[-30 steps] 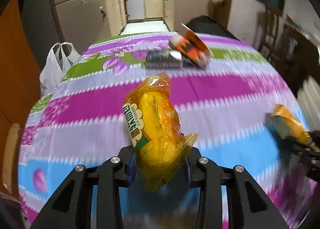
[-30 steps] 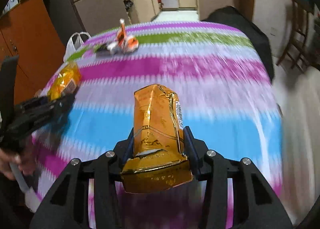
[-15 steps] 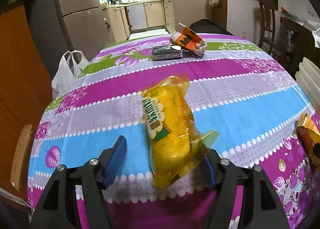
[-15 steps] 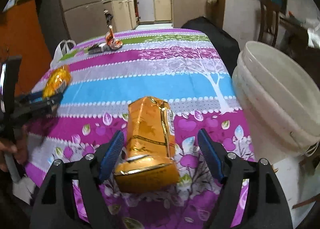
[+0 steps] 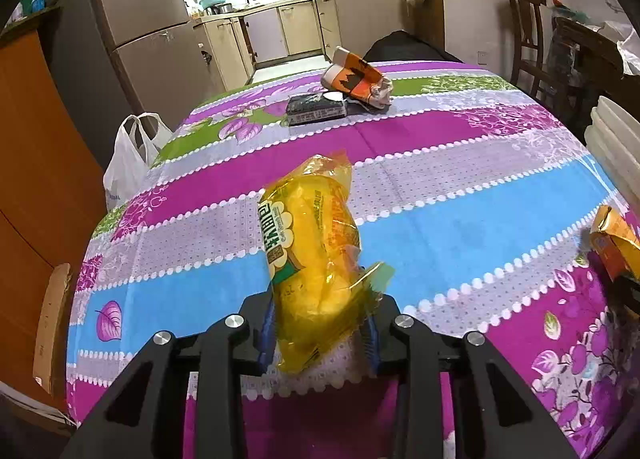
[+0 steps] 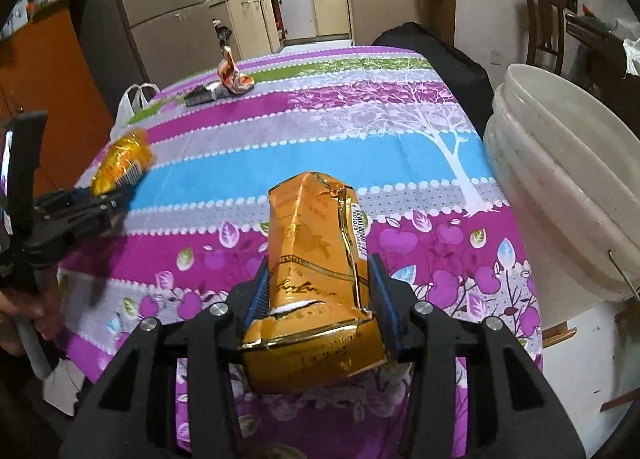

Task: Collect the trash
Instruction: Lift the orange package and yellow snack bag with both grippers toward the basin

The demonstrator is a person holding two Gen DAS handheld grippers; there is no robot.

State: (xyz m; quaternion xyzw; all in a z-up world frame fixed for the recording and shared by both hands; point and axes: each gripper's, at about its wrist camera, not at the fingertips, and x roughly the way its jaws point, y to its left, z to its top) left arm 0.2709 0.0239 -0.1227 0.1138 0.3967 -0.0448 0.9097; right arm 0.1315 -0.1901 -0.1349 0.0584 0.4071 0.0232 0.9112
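Observation:
My left gripper [image 5: 320, 323] is shut on a yellow snack wrapper [image 5: 312, 251] and holds it over the near edge of the table. It also shows in the right wrist view [image 6: 120, 163]. My right gripper [image 6: 320, 295] is shut on a crumpled orange carton [image 6: 316, 271] near the table's front right corner. The carton also shows at the right edge of the left wrist view [image 5: 612, 243]. An orange and white wrapper [image 5: 356, 81] and a dark packet [image 5: 316, 109] lie at the far end of the table.
The table has a striped purple, blue and green cloth [image 5: 460, 187]. A white bucket [image 6: 560, 179] stands right of the table. A white plastic bag [image 5: 128, 155] hangs at the far left. Chairs [image 5: 528, 39] stand at the right; an orange cabinet [image 5: 32, 179] is on the left.
Both grippers stood open around their items half a second ago and have closed on them again. The view has pulled back slightly toward the table's near edge.

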